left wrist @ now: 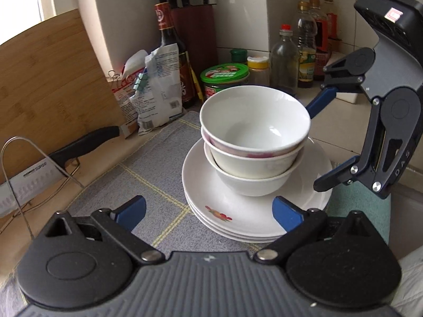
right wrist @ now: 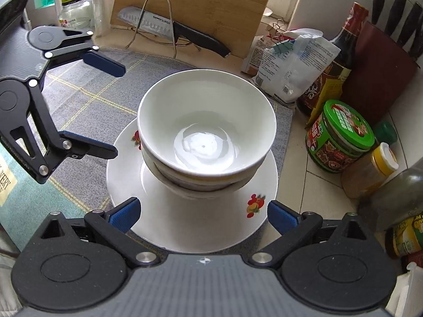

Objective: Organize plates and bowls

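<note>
Three white bowls (left wrist: 253, 121) sit nested on a stack of white plates (left wrist: 211, 206) with fruit prints, on a grey checked mat (left wrist: 137, 185). In the right wrist view the bowl stack (right wrist: 206, 132) sits on the plates (right wrist: 198, 227) just ahead of the fingers. My left gripper (left wrist: 208, 211) is open and empty, low in front of the plates. My right gripper (right wrist: 203, 214) is open and empty at the plates' near rim. Each gripper also shows in the other's view, open beside the stack: the right one (left wrist: 321, 142), the left one (right wrist: 116, 111).
A cleaver (right wrist: 169, 27) rests on a wire rack against a bamboo cutting board (left wrist: 53, 87). Clipped bags (left wrist: 150, 87), a dark sauce bottle (left wrist: 171, 52), a green-lidded jar (right wrist: 341, 137), spice jars, bottles and a knife block (left wrist: 195, 34) crowd the tiled corner behind the mat.
</note>
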A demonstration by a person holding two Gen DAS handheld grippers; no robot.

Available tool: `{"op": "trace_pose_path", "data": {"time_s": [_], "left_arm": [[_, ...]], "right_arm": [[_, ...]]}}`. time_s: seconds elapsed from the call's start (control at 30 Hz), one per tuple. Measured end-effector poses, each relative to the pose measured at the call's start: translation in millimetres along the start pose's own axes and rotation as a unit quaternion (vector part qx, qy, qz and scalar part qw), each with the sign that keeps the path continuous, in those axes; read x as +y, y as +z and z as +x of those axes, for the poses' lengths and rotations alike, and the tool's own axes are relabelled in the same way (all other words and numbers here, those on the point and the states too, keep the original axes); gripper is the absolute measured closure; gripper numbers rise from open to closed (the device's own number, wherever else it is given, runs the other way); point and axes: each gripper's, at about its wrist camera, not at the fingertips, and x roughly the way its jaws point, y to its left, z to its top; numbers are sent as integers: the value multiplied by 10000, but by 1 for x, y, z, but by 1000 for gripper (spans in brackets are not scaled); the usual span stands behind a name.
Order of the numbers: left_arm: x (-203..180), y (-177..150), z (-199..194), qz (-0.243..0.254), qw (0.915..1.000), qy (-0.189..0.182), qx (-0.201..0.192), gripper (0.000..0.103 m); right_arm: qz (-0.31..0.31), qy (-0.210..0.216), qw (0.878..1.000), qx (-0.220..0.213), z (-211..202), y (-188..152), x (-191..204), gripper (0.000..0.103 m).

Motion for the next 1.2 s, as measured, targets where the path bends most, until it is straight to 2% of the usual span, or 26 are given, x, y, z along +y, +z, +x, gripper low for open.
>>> {"op": "trace_pose_path", "data": {"time_s": [0.07, 0.1, 0.2, 0.3, 0.4, 0.53, 0.7, 0.8, 1.2], "left_arm": [[-1, -6, -10, -354, 9991, 223, 19, 1], [-3, -8, -13, -525, 9974, 454, 187, 1], [-9, -13, -22, -966, 9896, 976, 421, 1], [-13, -18, -39, -1481, 9818, 1055, 539, 1], [-19, -19, -61, -1681, 9787, 1045, 534, 1], [-24, -16, -89, -1743, 9751, 1280, 482, 1], [-26, -20, -115, -1824, 9763, 1100, 391, 1], [-29, -20, -126, -1790, 9768, 1120, 356, 1], [-29, -22, -144, -1775, 9774, 1125, 246, 1]], "right_arm": [[499, -343, 9981, 52, -5, -5, 8, 0], [756, -516, 9958, 44, -8, -9, 11, 0], [1651, -933, 9818, 97, -17, -20, 22, 0], [2451, -1006, 9642, 63, -32, -29, 35, 0], [2814, -1194, 9521, -98, -53, -31, 55, 0], [2940, -1493, 9437, -270, -78, -33, 77, 0], [2933, -1669, 9406, -375, -100, -35, 95, 0], [2923, -1740, 9394, -429, -108, -35, 104, 0], [2911, -1891, 9365, -495, -119, -33, 116, 0]]}}
